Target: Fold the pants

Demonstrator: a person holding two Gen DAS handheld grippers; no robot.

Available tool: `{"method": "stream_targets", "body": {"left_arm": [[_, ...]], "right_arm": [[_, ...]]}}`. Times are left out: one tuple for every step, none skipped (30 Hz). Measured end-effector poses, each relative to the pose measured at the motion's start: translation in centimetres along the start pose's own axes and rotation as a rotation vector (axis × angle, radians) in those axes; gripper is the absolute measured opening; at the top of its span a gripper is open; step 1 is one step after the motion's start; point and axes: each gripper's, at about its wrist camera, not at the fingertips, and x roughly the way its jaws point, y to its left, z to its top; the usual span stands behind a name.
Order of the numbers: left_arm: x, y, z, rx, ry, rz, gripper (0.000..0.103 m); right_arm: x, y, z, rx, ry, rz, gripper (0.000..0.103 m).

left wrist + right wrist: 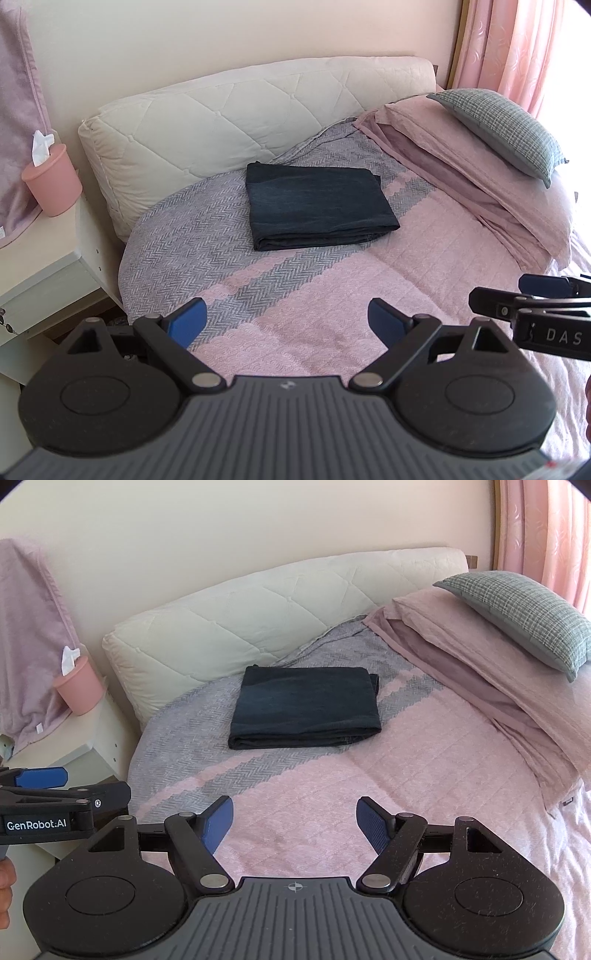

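Observation:
Dark blue pants (319, 205) lie folded into a neat rectangle on the grey herringbone part of the bedspread, near the headboard; the right wrist view shows the pants (304, 707) from the same side. My left gripper (287, 319) hovers open over the pink quilt, well short of the pants, holding nothing. My right gripper (294, 821) is likewise open and bare, beside the left one. Each gripper shows at the edge of the other's view.
A padded cream headboard (229, 114) backs the bed. Folded pink bedding (472, 162) with a grey checked pillow (506, 129) sits at the right. A nightstand (40, 266) on the left carries a pink tissue cup (53, 181). A pink curtain (524, 44) hangs at the far right.

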Motion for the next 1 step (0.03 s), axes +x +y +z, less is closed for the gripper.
{"method": "stream_targets", "body": {"left_arm": [[-0.05, -0.02, -0.02, -0.002, 0.001, 0.000, 0.092]], "right_arm": [[0.00, -0.01, 0.02, 0.000, 0.000, -0.001, 0.071]]}}
